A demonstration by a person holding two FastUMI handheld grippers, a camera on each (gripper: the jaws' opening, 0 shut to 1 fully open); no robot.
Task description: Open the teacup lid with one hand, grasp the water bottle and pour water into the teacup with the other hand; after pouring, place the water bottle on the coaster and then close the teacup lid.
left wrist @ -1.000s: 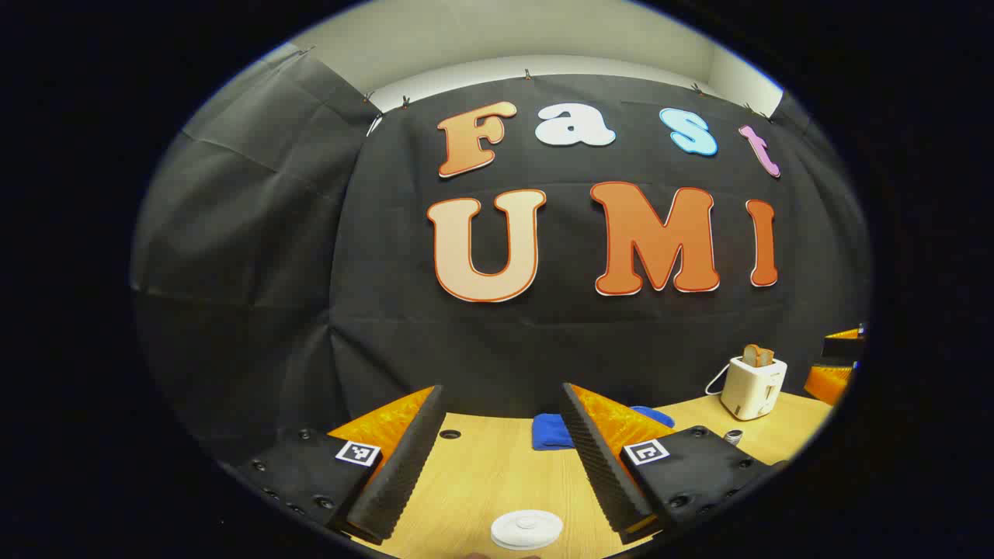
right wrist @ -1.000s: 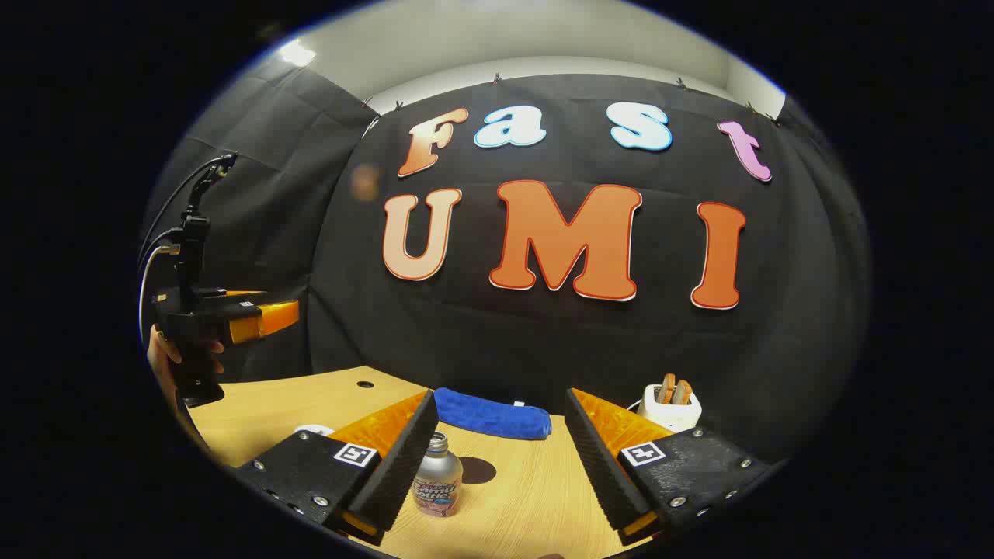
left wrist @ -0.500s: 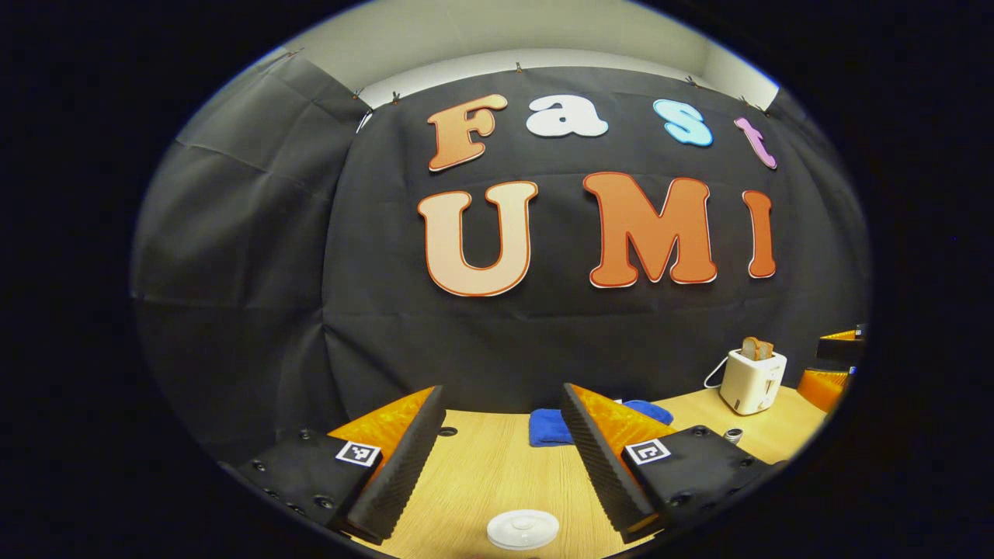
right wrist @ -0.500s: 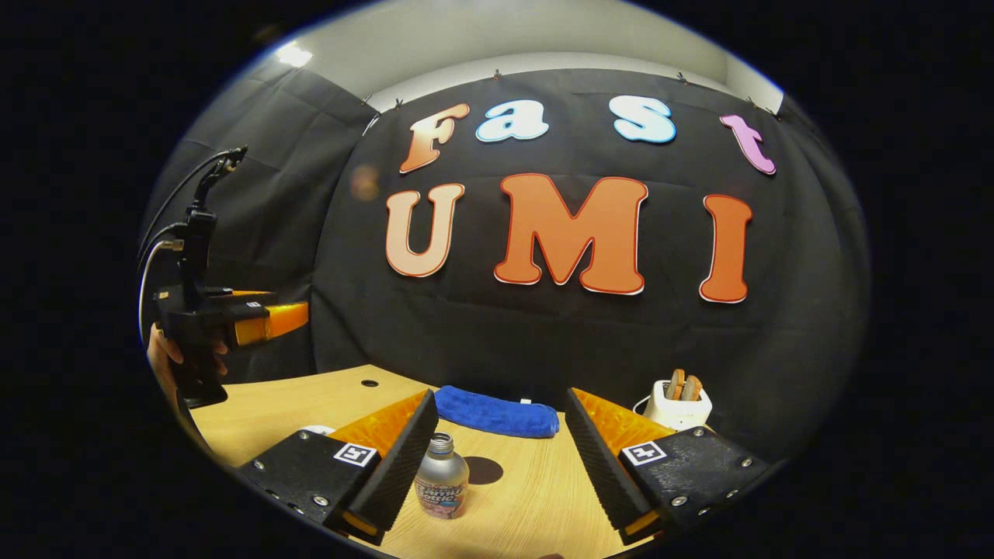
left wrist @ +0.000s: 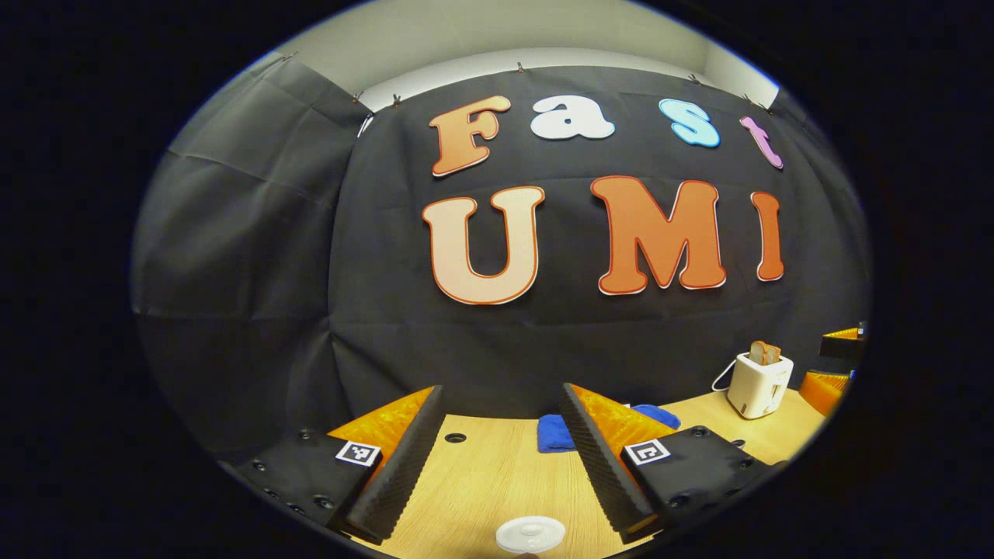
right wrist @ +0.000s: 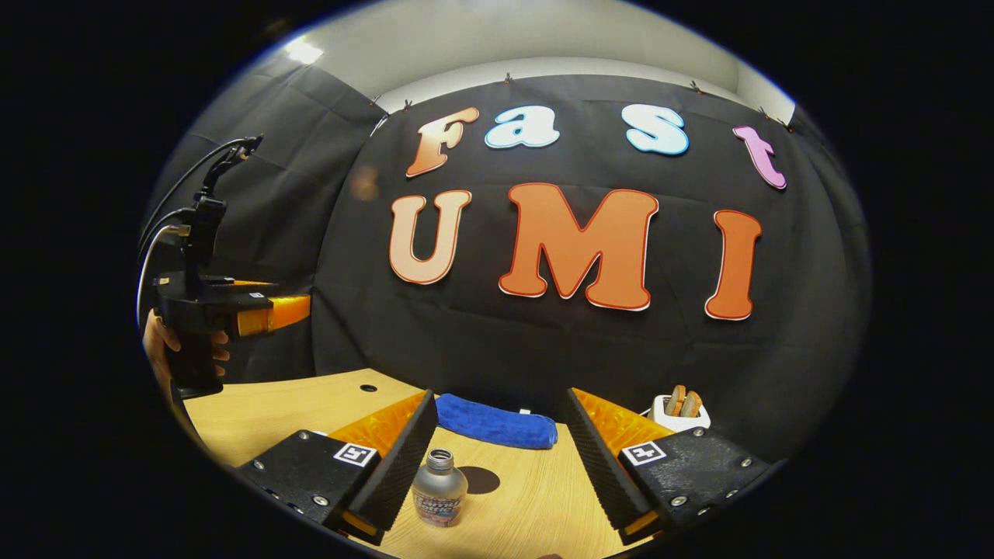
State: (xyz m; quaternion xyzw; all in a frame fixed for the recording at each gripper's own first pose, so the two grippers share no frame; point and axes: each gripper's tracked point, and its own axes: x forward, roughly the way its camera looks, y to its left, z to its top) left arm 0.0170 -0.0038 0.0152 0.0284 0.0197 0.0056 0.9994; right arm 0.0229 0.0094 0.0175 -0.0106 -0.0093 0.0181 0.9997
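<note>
The water bottle, at about seven o'clock in the right gripper view, carries a printed label, but its lettering is too small and blurred to make out; square black-and-white coded markers sit on the bodies of the left tongs and the right tongs, patterns rather than words; nothing else is legible.

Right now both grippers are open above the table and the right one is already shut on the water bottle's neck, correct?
Not quite. In the right gripper view the right gripper is open too; the water bottle stands free on the table between its fingers. The left gripper is open, as you said.
</note>
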